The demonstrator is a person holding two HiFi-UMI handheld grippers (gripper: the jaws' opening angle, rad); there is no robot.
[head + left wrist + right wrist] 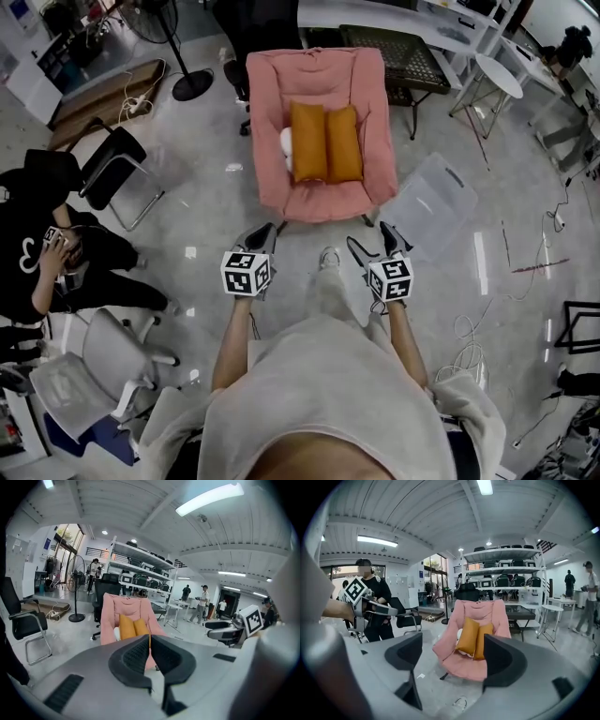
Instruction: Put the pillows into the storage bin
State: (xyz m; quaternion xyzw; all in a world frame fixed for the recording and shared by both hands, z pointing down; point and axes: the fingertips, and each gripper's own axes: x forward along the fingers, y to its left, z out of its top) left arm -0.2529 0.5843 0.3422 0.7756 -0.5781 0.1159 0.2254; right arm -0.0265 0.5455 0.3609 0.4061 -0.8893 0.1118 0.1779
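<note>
a: where were the pillows?

b: the two plump orange fabric pillows (307, 142) stood upright side by side on the seat of the pink padded fabric armchair (319, 197). they touched each other and leaned on its back.

a: anything else on that armchair?

b: a small white thing (286, 147) sat just left of the pillows. most of it was hidden behind them, so i couldn't tell what it was.

a: and the bin?

b: on the floor just right of the armchair lay a clear plastic storage bin (433, 195). it was so see-through that its edges were hard to make out, and only the head view showed it.

a: what about the claws?

b: both hung in front of the armchair, apart from it. the left gripper (265, 234) had its jaws pressed together with nothing between them. the right gripper (375, 242) had its jaws spread wide and held nothing. in the right gripper view the pillows showed in the gap between the jaws, though well beyond them.

a: anyone nearby?

b: a person in black (47, 253) sat well left of the armchair, cut off by the frame edge.
</note>
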